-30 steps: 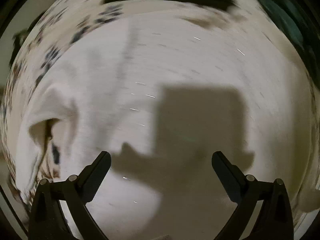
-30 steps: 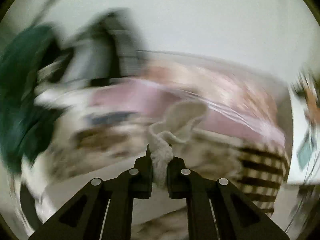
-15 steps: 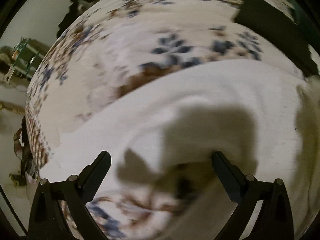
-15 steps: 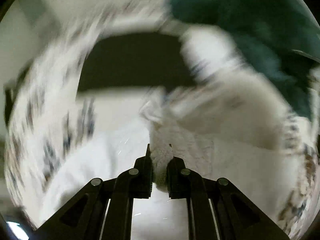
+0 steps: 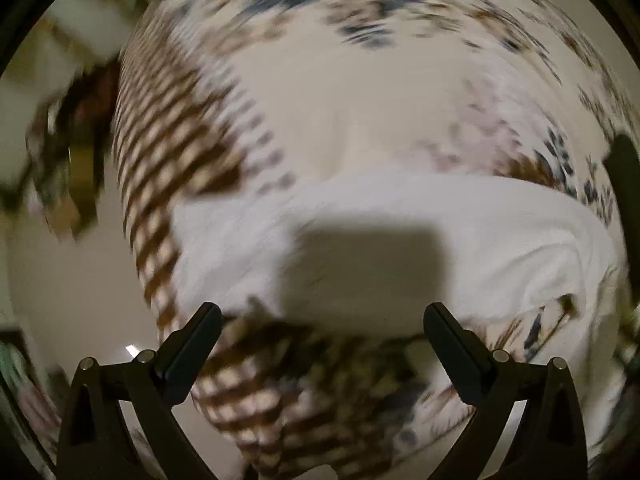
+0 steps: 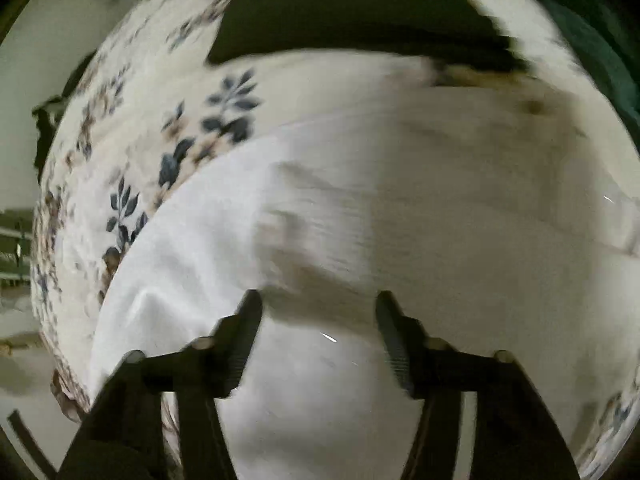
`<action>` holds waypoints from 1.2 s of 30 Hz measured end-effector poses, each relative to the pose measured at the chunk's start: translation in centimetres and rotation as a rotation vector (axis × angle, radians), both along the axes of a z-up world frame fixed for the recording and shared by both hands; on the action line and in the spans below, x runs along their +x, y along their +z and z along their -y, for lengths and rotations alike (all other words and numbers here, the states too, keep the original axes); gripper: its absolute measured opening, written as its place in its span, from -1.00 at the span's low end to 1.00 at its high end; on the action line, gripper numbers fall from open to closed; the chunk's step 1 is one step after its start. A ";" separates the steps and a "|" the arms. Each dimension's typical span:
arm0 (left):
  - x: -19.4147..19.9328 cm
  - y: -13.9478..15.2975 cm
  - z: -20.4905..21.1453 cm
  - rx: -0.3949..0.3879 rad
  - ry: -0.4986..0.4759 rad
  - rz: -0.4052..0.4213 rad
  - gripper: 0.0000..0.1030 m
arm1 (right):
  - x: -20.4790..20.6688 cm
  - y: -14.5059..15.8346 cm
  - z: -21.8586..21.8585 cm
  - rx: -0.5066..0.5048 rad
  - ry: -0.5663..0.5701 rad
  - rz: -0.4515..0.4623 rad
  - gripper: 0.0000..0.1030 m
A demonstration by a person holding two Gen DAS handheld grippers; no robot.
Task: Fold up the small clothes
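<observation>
A white garment (image 5: 460,236) lies spread on the floral bedspread (image 5: 360,92); its near edge runs just ahead of my left gripper (image 5: 322,324), which is open and empty above it. In the right wrist view the same white garment (image 6: 360,220) fills the middle, with a fold near the left finger. My right gripper (image 6: 318,308) is open over it and holds nothing. Both views are motion-blurred.
A brown checked cloth (image 5: 172,152) lies at the bed's left side, and more of it shows below the garment. A dark flat item (image 6: 340,12) and a dark green cloth (image 6: 600,40) lie at the far side of the bed. Floor (image 5: 72,264) shows at left.
My right gripper has opened and let go of the white garment it held. My left gripper has swung toward the garment's near edge and the bed's left side.
</observation>
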State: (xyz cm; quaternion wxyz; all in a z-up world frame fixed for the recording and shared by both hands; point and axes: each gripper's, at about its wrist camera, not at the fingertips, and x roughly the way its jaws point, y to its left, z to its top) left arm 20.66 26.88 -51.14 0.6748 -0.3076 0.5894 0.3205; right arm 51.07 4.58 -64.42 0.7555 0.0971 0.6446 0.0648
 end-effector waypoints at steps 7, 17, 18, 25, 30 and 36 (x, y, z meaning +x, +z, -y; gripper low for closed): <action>-3.6 -7.4 -3.8 -0.367 0.335 0.125 0.94 | -6.0 -1.6 10.6 -0.185 -0.151 -0.180 0.21; 2.8 -1.5 -8.0 -0.003 0.276 0.247 -0.84 | -8.0 -3.2 12.8 -0.417 -0.159 -0.148 0.51; 5.3 0.6 -7.4 0.061 0.172 0.257 -0.84 | -7.5 -3.2 12.6 -0.410 -0.154 -0.136 0.56; 16.8 10.0 3.0 0.267 -0.374 0.342 -0.84 | -6.0 -3.3 12.6 -0.324 -0.190 -0.095 0.58; 23.7 13.5 18.5 0.217 -0.767 0.467 -0.84 | -9.2 -2.3 18.8 -0.227 -0.335 -0.125 0.58; 27.7 11.5 38.5 0.038 -1.110 0.507 -0.84 | -15.2 -1.2 28.6 -0.188 -0.488 -0.172 0.58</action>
